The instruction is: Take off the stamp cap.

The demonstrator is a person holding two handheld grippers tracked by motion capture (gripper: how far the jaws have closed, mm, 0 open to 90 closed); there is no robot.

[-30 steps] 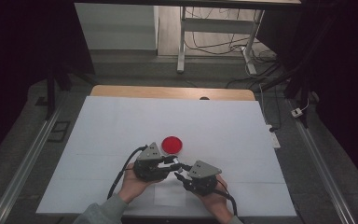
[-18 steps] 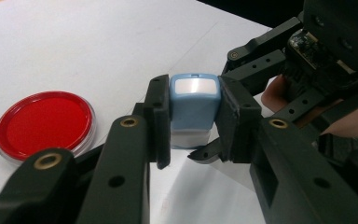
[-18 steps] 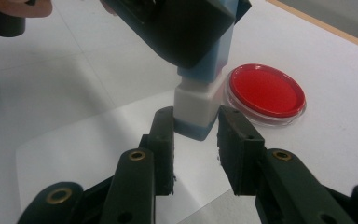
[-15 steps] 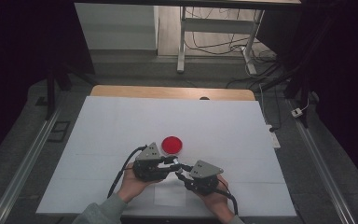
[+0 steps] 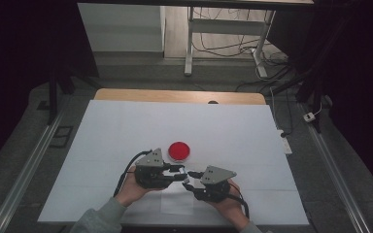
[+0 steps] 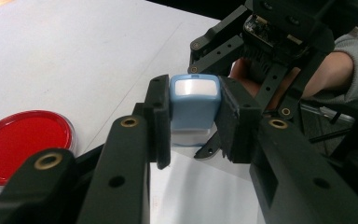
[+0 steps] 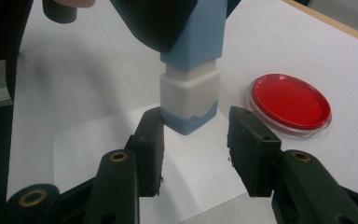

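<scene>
Left tool (image 6: pixel 193 121): clenched on the upper body of a blue self-inking stamp (image 6: pixel 194 105), holding it upright.
Right tool (image 7: pixel 196 140): jaws released, standing either side of the stamp's lower end, not touching it.
Stamp position: raised over a white paper sheet (image 7: pixel 121 154) on the white bench (image 5: pixel 126 126); whether its base touches the sheet I cannot tell.
Red ink pad (image 7: pixel 290 101): round, open, just beside the sheet.
Step in hand: likely removing the stamp's bottom cap, or steadying it for pressing.
Next move: right tool should close on the blue base and pull it straight away, while the left holds firm.
</scene>
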